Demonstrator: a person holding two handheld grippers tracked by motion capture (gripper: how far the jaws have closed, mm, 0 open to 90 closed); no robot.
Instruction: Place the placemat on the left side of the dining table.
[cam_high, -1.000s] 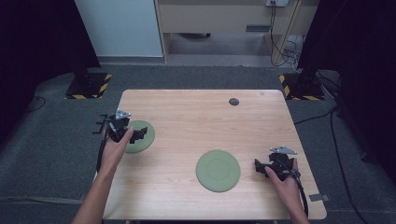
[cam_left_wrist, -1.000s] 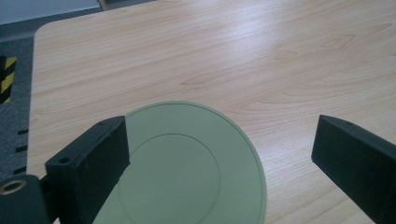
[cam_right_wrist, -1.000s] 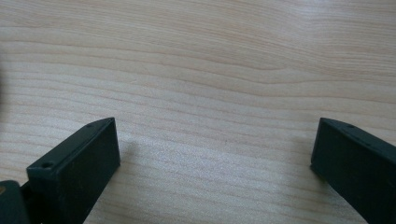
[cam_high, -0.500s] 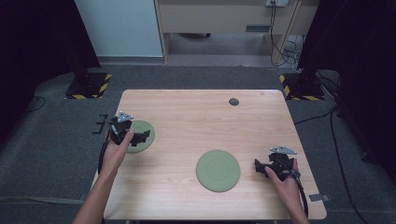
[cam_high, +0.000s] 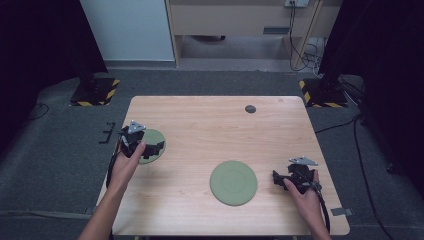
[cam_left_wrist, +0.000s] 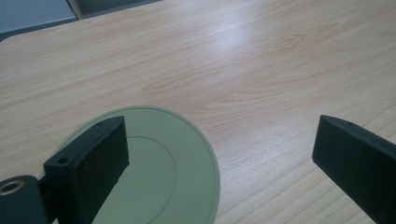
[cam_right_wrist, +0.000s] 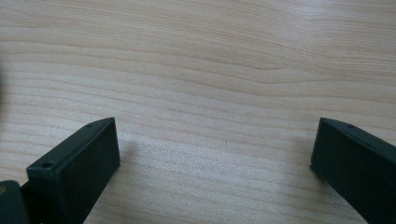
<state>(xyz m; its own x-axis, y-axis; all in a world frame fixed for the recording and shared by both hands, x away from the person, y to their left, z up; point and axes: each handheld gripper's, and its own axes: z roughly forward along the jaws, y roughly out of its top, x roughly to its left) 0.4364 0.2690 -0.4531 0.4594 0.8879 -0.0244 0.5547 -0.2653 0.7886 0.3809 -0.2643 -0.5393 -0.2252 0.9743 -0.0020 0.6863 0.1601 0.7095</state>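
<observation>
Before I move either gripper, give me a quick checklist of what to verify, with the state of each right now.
1. Left gripper open: ok, jaws spread wide.
2. Left gripper lined up on the small green plate: not ok, one jaw is over the plate and the other over bare wood.
3. Right gripper open: ok, nothing between the jaws.
4. Large green plate free: ok, it lies flat, apart from both grippers.
5. Small dark disc out of the way: ok, near the table's far edge.
</observation>
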